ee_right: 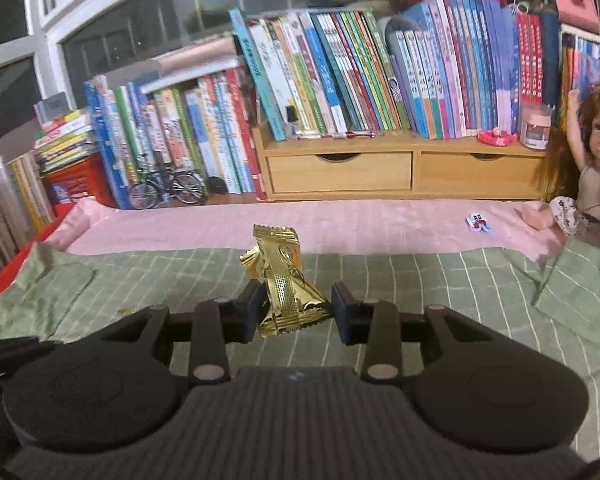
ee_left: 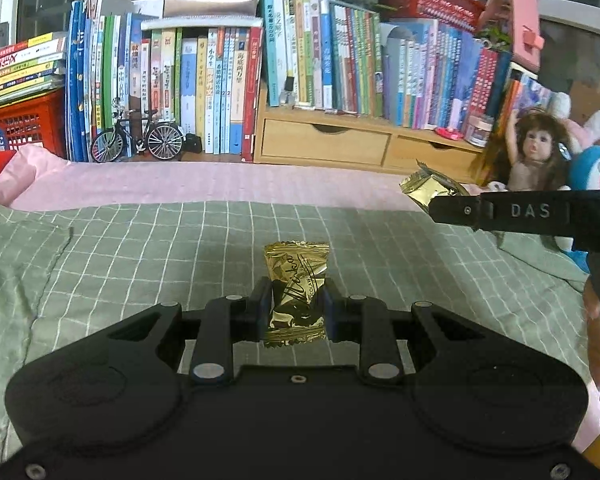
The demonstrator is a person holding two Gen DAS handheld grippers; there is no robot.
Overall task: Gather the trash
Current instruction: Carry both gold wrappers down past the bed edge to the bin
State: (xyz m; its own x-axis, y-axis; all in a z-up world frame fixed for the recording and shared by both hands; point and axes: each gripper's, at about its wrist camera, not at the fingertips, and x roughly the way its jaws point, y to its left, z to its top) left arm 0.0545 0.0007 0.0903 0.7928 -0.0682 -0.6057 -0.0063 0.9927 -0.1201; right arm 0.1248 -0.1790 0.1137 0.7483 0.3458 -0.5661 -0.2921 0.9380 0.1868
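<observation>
Wrappers both lifted: our left gripper (ee_left: pixel 296 306) pinches a gold foil chocolate wrapper (ee_left: pixel 296 280) above the green checked cloth (ee_left: pixel 140 248); our right gripper (ee_right: pixel 298 308) clamps a crumpled gold wrapper (ee_right: pixel 286 280), likely bound for disposal.

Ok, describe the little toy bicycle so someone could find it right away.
Look along the row of books behind the pink blanket. The toy bicycle stands upright against the blue and green spines, left of the wooden drawer unit. It is the only black, wire-spoked thing there.
</observation>
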